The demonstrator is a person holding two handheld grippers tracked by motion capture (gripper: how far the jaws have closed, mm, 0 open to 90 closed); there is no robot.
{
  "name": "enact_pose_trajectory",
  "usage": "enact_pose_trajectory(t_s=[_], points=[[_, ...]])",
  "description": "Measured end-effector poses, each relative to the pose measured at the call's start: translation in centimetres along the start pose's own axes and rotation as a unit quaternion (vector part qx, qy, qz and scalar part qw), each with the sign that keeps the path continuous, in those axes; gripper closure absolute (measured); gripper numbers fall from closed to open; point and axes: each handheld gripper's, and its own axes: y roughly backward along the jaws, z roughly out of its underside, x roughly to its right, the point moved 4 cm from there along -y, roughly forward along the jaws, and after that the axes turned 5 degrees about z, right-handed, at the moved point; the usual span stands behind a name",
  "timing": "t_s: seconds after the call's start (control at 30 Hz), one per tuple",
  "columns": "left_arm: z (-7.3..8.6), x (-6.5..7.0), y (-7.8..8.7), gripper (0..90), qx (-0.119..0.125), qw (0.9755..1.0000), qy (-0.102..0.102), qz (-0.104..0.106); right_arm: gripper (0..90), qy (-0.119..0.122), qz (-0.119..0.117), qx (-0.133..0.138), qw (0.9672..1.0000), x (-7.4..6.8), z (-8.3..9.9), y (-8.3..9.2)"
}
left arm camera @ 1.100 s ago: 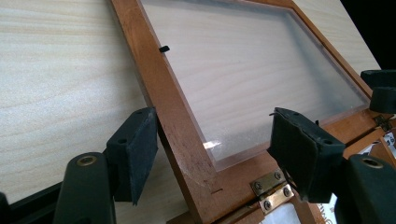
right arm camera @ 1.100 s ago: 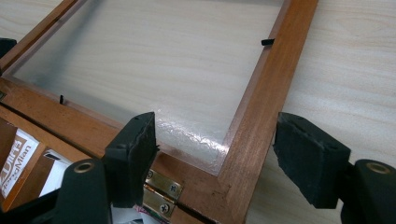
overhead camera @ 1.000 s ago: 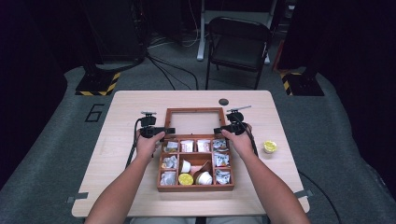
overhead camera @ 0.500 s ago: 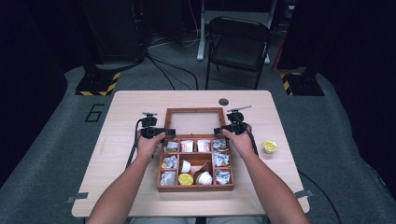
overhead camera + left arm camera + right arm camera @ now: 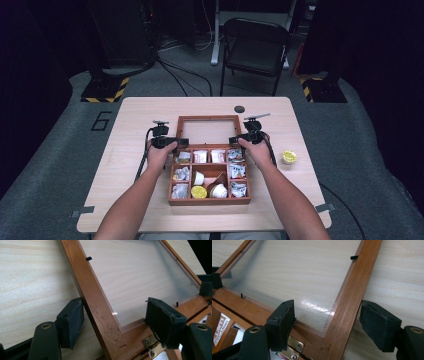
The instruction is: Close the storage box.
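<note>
High view: left claw (image 5: 181, 142) at the lid's (image 5: 207, 119) left rail, jaws parted astride the frame, pads clear of the wood. Wooden box (image 5: 209, 200) sits mid-worktop (image 5: 135, 112) near the person, lid swung back flat on brass hinges (image 5: 151, 346). Right claw (image 5: 236, 140) likewise spread across the right rail, gripping nothing. Judgement: lid light, stiff in the frame, clear pane slick and probably fragile, so take it by the side rails near the far corners. Pale wood surface; yellow cup (image 5: 288, 157) at right. Dark room, grey floor, folding chair (image 5: 255, 47) behind.
</note>
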Motion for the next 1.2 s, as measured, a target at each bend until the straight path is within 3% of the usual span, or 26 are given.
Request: enact_pose_trajectory(t_s=[0.5,0.67,0.83,1.03,1.1,1.2], points=[[-0.11,-0.16,-0.22,31.6,0.002,0.9999,0.012,0.012,27.8,-0.004,-0.006,-0.005,1.0000,0.18,-0.17,-0.17],[-0.18,-0.31,-0.03,33.3,-0.001,0.9997,0.015,0.017,29.6,-0.026,-0.016,-0.005,0.9995,0.28,-0.25,0.02],[-0.18,-0.30,-0.02,33.9,0.000,0.9997,0.014,0.018,30.0,-0.034,-0.028,0.006,0.9990,0.56,-0.48,0.26],[-0.18,-0.50,-0.09,33.8,-0.001,0.9998,0.010,0.019,31.4,-0.024,-0.019,-0.003,0.9995,0.63,-0.28,-0.12],[-0.15,-0.41,-0.24,32.9,0.002,0.9997,0.013,0.021,30.4,-0.034,-0.032,-0.009,0.9989,0.60,-0.14,-0.45],[-0.14,-0.43,-0.31,32.3,0.002,0.9997,0.015,0.022,29.4,-0.036,-0.033,-0.010,0.9987,0.57,-0.12,-0.57]])
